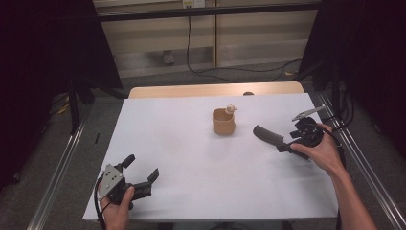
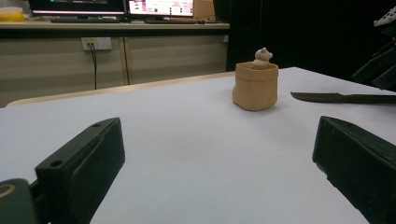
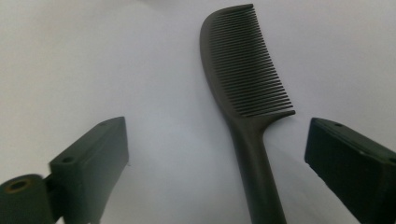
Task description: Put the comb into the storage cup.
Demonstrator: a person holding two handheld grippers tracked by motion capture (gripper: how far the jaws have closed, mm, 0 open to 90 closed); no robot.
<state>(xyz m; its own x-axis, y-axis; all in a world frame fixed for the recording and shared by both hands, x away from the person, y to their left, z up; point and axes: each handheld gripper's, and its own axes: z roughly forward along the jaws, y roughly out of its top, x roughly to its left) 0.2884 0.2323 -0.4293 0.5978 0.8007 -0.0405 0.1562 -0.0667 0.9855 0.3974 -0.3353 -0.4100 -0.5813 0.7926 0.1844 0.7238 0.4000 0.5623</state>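
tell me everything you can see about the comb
The comb is dark, one piece, and looks like plastic: a curved spine, a row of fine, closely spaced teeth along one side, and a long, narrow handle. It lies flat on the white table cover, to the right of the tan pot and apart from it. Its handle runs between the open jaws of the right tongs, which do not touch it.

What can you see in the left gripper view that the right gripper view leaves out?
The left gripper view has the tan cup with a small bear figure peeking out, plus monitors and a wall socket behind the table. The right gripper view alone makes the comb's teeth plain. Both share the dark comb lying on the white table, and open fingers in front.
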